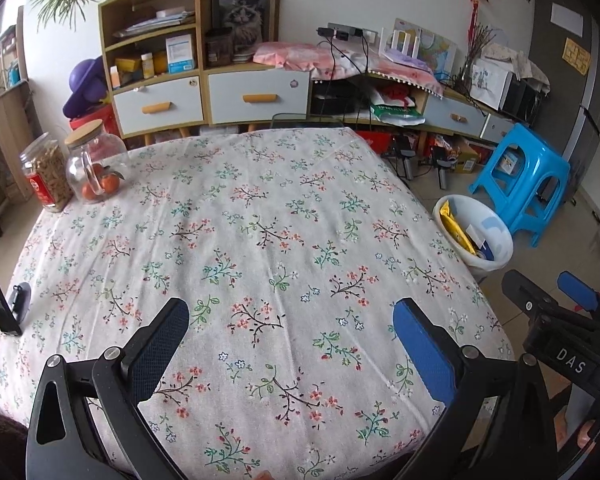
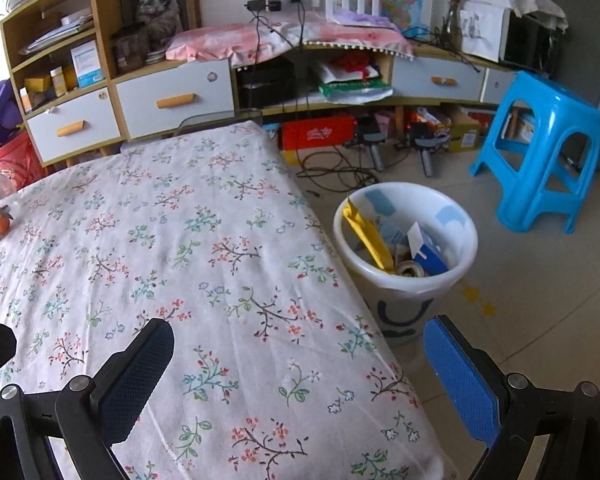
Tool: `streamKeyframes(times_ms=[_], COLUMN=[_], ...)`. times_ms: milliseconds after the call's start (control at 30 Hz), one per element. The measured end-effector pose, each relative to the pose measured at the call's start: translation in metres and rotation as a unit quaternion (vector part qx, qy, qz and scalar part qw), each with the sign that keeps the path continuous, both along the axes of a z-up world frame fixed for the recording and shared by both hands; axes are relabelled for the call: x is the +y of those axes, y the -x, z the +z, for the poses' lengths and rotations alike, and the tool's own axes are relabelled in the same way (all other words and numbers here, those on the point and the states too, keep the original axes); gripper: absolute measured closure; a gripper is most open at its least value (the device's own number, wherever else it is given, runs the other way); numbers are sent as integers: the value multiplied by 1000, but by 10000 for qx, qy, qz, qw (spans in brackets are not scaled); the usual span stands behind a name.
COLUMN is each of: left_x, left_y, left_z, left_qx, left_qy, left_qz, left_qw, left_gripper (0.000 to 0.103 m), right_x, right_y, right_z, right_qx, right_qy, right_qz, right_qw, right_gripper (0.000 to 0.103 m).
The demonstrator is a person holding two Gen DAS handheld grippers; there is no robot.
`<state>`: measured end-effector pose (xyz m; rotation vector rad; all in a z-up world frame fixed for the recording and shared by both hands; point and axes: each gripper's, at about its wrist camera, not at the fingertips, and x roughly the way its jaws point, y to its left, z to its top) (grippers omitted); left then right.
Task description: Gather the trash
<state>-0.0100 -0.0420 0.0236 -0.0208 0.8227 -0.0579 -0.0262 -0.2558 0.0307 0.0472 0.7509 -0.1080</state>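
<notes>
Left wrist view: left gripper [image 1: 290,316] hangs over the near part of the surface [image 1: 260,208], fingers [image 1: 424,352] spread wide, nothing between them.
Right wrist view: right gripper [image 2: 298,350] sits over the right edge of the surface [image 2: 160,240], fingers [image 2: 460,380] spread wide and holding nothing; the blue-padded one is out over the floor.
Right gripper seen from the left camera: black frame and blue pad [image 1: 576,292] at the right border, beside the surface edge.
Surface: covered with a white floral cloth.
Trash bin: white plastic bin [image 2: 408,280] on the floor, just beside the right edge of the surface; also in the left view [image 1: 496,258].
Trash: all in the bin, with a yellow wrapper [image 2: 370,236] leaning on the left wall, a blue and white carton [image 2: 426,254] to the right, a tape roll [image 2: 408,268] between them.
Jars: glass jar with oranges [image 1: 96,164] and a plastic jar of snacks [image 1: 46,172], touching, at the far left corner.
Phone stand: black, at the left edge [image 1: 18,300].
Stool: blue plastic stool [image 2: 540,148] on the floor beyond the bin, apart from it.
</notes>
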Motion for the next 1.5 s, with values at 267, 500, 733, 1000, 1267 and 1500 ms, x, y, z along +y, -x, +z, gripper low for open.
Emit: streamKeyframes(times_ms=[267, 500, 733, 1000, 1267, 1500], left_x=[-4, -5, -4, -5, -8, -8], left_y=[1, 3, 2, 3, 4, 5], left_z=[-3, -4, -5, -6, -7, -7], left_qx=[59, 79, 97, 135, 158, 153], left_qy=[-18, -35, -11, -19, -8, -11], left_qz=[-57, -91, -94, -113, -133, -146], left_qw=[10000, 9999, 9999, 9998, 9998, 9998], left_gripper=[0, 0, 0, 0, 0, 0], right_x=[-2, -2, -1, -1, -1, -1], right_y=[0, 1, 1, 1, 0, 1], right_z=[0, -2, -2, -2, -2, -2], right_qx=[19, 45, 64, 81, 92, 95], right_qy=[-50, -62, -72, -100, -114, -117], right_qz=[-13, 3, -5, -4, 2, 1], right_qw=[10000, 10000, 10000, 9999, 9999, 9999], right_gripper=[1, 1, 1, 1, 1, 1])
